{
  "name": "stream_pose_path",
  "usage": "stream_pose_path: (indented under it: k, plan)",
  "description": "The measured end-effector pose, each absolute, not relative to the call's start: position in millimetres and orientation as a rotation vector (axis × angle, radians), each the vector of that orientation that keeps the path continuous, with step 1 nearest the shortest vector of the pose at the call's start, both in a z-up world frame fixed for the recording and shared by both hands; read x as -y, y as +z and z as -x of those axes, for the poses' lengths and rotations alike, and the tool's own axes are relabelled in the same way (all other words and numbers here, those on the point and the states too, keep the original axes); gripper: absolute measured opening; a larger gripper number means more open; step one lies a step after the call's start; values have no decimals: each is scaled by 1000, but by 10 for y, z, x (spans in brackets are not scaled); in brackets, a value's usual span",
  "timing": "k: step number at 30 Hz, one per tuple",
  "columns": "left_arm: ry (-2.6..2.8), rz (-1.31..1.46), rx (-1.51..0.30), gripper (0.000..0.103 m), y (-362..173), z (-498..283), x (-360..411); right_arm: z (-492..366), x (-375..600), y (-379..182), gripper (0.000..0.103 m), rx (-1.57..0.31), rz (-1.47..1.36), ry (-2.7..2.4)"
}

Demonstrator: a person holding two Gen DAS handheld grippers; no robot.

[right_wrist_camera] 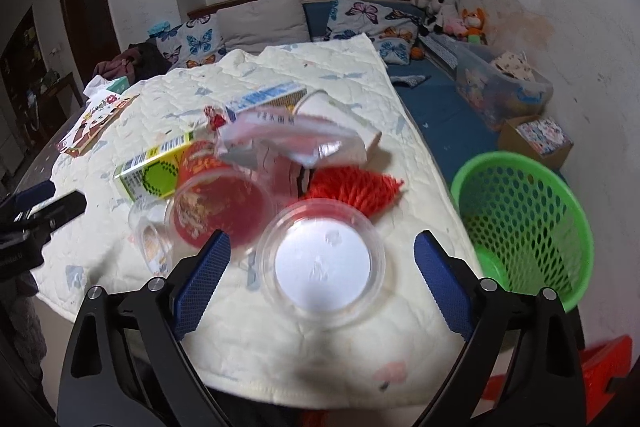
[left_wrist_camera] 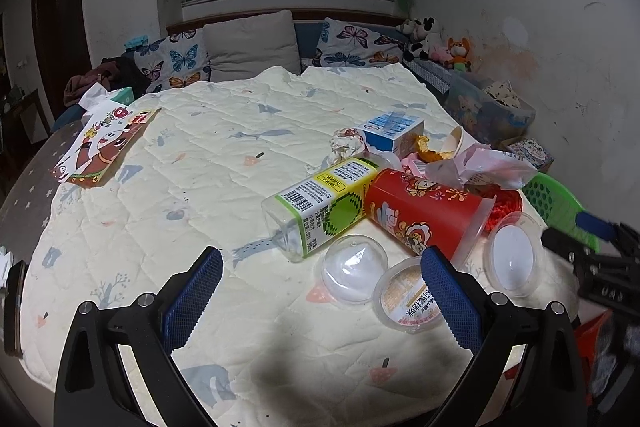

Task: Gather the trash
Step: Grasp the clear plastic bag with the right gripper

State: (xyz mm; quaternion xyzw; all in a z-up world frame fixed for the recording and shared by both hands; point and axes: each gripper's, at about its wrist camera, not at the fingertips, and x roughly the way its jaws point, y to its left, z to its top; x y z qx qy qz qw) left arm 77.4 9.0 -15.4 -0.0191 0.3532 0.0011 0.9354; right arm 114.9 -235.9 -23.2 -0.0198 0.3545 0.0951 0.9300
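On the cream quilted cloth [left_wrist_camera: 208, 163] that covers the worktop, we see the trash heaped toward the right side. Our left tool [left_wrist_camera: 320, 303] hangs over the near edge with its blue-padded fingers spread wide, holding nothing. Our right tool [right_wrist_camera: 322, 279] is spread wide as well and holds nothing; between its fingers, seen from above, lies a shallow clear plastic lid with a white centre [right_wrist_camera: 322, 263], flat on the cloth.

In the left wrist view, a clear square plastic bottle with a yellow-green label [left_wrist_camera: 316, 203] lies on its side, its long axis running from near left to far right, its clear end toward us. Touching it on the right, a red printed cup with a clear rim [left_wrist_camera: 424, 215] also lies on its side, its mouth pointing near right. Just near of these sit a clear plastic dome lid [left_wrist_camera: 354, 267] and a small round clear tub with a printed label [left_wrist_camera: 404, 297]. A red mesh net [right_wrist_camera: 352, 187] lies beyond the shallow lid. Farther back are crumpled pink-and-white wrappers [left_wrist_camera: 480, 167], a blue-and-white carton [left_wrist_camera: 394, 133] and a crumpled foil ball [left_wrist_camera: 346, 145].

Off the right edge of the worktop stands a green perforated plastic basket [right_wrist_camera: 524, 215], upright and lower than the cloth. At far left, a flat cartoon-printed box [left_wrist_camera: 106, 145] lies well apart from the heap.
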Motion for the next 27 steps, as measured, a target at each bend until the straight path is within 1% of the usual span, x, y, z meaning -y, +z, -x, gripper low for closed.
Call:
stream_pose_path:
  k: [2,5,8,11,14,16,18,20,22,27]
  plan:
    - [1,43,-728,96,-170,-798,-92,-1255,2355,-206,89,-714,53,200]
    - [-4,48,-738,96,-191,-828,-93,-1403,2368,-192,84,-699,75,207]
    - [-11,47,-744,96,-215,-849,-86,-1566,2410,-213,76,-705,79,235]
    - [-30,45,-749,96,-236,-865,-50,-1678,2424,-238,71,-706,85,260]
    - [-65,46,-761,96,-253,-882,9,-1801,2445,-277,63,-712,85,292]
    - [-90,45,-769,96,-259,-902,63,-1878,2455,-310,60,-727,78,316]
    - [-111,42,-768,96,-254,-916,121,-1899,2462,-325,49,-736,72,338]
    - [-136,34,-761,96,-235,-931,201,-1900,2475,-317,46,-732,61,347]
    - [-160,17,-755,96,-220,-951,296,-1885,2498,-291,38,-725,49,359]
    - [-203,-34,-744,96,-222,-1005,518,-1804,2553,-178,38,-692,38,362]
